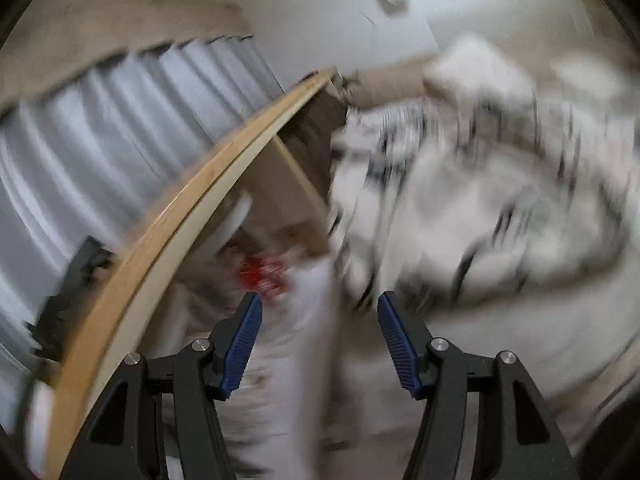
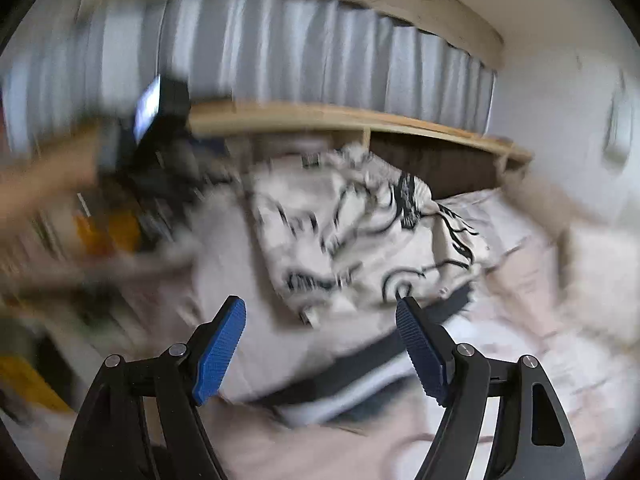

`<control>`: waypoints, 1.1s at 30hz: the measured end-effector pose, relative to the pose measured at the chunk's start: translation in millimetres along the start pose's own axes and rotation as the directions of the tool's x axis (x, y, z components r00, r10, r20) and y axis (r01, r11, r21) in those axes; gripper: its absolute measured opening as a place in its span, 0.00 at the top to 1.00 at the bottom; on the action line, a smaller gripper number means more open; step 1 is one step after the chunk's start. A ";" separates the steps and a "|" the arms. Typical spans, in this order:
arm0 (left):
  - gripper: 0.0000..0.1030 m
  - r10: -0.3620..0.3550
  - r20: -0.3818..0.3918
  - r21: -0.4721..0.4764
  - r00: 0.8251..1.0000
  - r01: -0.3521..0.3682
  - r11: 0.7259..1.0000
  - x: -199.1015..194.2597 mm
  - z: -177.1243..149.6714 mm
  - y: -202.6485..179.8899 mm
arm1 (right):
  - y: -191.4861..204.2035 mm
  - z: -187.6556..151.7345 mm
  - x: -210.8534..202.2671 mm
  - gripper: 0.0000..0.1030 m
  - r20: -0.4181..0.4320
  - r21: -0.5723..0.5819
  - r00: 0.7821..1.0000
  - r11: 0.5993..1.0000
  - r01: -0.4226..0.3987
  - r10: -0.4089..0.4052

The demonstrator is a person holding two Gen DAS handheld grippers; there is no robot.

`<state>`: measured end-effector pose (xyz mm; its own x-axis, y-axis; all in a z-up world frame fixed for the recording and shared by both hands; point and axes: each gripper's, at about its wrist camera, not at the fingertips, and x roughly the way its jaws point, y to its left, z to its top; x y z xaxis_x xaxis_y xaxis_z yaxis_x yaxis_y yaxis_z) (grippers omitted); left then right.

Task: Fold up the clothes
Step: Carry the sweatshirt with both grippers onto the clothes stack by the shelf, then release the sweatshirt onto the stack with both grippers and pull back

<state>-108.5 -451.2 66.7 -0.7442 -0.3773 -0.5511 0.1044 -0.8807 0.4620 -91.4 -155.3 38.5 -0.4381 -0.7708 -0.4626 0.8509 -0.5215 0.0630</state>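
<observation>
A: Left gripper (image 1: 319, 300), what do you log?
B: I log jaws spread, nothing between; feed blurred; cream black-patterned garment (image 1: 472, 184) crumpled ahead and to its right.
A: Right gripper (image 2: 320, 306)?
B: I read it agape, empty as well; garment (image 2: 360, 232) heaped on the pale bedding (image 2: 532, 320), just beyond the fingertips; wooden headboard shelf (image 2: 340, 118) behind.

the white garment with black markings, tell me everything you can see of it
The garment is off-white cloth with black brush-like strokes and swirls, soft and thin by its look. It lies crumpled in a loose heap, unfolded, on pale pinkish bedding below a wooden shelf. A dark band runs along its lower edge. In the right wrist view it sits just ahead of the open right claw, which is not gripping it. Blur hides finer detail.
</observation>
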 end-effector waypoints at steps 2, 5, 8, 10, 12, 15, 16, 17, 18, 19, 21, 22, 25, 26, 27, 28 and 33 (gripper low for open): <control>0.41 -0.039 -0.026 -0.074 0.999 0.037 0.997 12.4 20.4 -6.9 | -12.8 17.8 8.8 0.24 0.027 0.076 0.996 0.993 -0.088 0.086; 0.41 -0.100 -0.059 -0.186 0.993 0.088 0.979 30.9 51.1 -17.3 | -26.9 39.3 24.9 0.24 0.062 0.173 0.979 0.964 -0.202 0.194; 0.41 -0.165 -0.085 -0.297 0.983 0.133 0.946 49.5 81.8 -27.7 | -37.8 47.8 49.5 0.24 0.037 0.250 0.982 0.950 -0.189 0.186; 0.41 -0.209 -0.098 -0.370 0.973 0.159 0.915 61.8 102.2 -34.6 | -51.7 46.7 56.6 0.24 0.016 0.314 0.988 0.938 -0.150 0.152; 0.40 -0.207 -0.161 -0.404 0.965 0.127 0.906 80.6 108.6 -42.9 | -65.3 43.6 63.0 0.24 -0.010 0.376 0.992 0.920 -0.109 0.122; 0.39 -0.217 -0.166 -0.456 0.962 0.120 0.882 86.7 104.0 -39.9 | -81.7 26.9 64.5 0.24 -0.099 0.469 0.991 0.883 -0.028 0.085; 0.39 -0.222 -0.160 -0.470 0.962 0.123 0.874 85.5 102.4 -38.0 | -84.9 22.0 60.1 0.24 -0.116 0.496 0.990 0.868 -0.013 0.082; 0.39 -0.221 -0.153 -0.476 0.963 0.124 0.871 81.2 101.4 -36.9 | -86.6 18.6 51.3 0.24 -0.105 0.520 0.990 0.854 -0.023 0.091; 0.39 -0.211 -0.145 -0.473 0.967 0.120 0.873 75.6 101.0 -36.7 | -87.1 16.8 41.5 0.24 -0.090 0.531 0.992 0.847 -0.030 0.091; 0.39 -0.197 -0.135 -0.465 0.971 0.113 0.878 70.0 99.4 -38.6 | -86.3 16.7 30.5 0.24 -0.069 0.527 0.994 0.849 -0.032 0.081; 0.38 -0.167 -0.097 -0.432 0.981 0.110 0.895 45.8 97.3 -46.1 | -84.6 16.7 8.4 0.24 -0.028 0.519 0.998 0.854 -0.038 0.061; 0.36 -0.164 -0.084 -0.415 0.983 0.115 0.903 32.7 95.6 -51.6 | -83.9 16.8 -2.4 0.24 -0.011 0.514 0.999 0.857 -0.033 0.046; 0.18 -0.170 -0.057 -0.367 0.984 0.138 0.920 -3.5 88.4 -70.6 | -82.8 17.3 -31.4 0.19 0.021 0.495 1.000 0.869 0.005 -0.018; 0.18 -0.165 -0.036 -0.349 0.986 0.142 0.926 -20.3 83.7 -80.1 | -83.1 15.9 -38.7 0.15 0.031 0.497 0.999 0.867 0.021 -0.042; 0.18 -0.167 -0.016 -0.332 0.986 0.152 0.931 -36.4 79.1 -89.8 | -82.8 14.1 -46.8 0.15 0.042 0.503 0.997 0.864 0.033 -0.063; 0.14 -0.171 -0.002 -0.323 0.985 0.161 0.933 -47.4 75.3 -96.8 | -82.3 12.0 -52.9 0.15 0.053 0.505 0.996 0.862 0.037 -0.074; 0.00 -0.121 0.085 -0.293 0.989 0.141 0.945 -105.9 48.6 -136.2 | -71.6 -0.5 -81.6 0.11 0.077 0.471 0.981 0.874 0.122 -0.178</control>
<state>-75.9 -277.4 96.0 -0.8050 -0.2419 -0.5417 0.1872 -0.9700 0.1550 -116.4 -54.9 71.3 -0.6036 -0.6915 -0.3969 0.5536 -0.7218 0.4154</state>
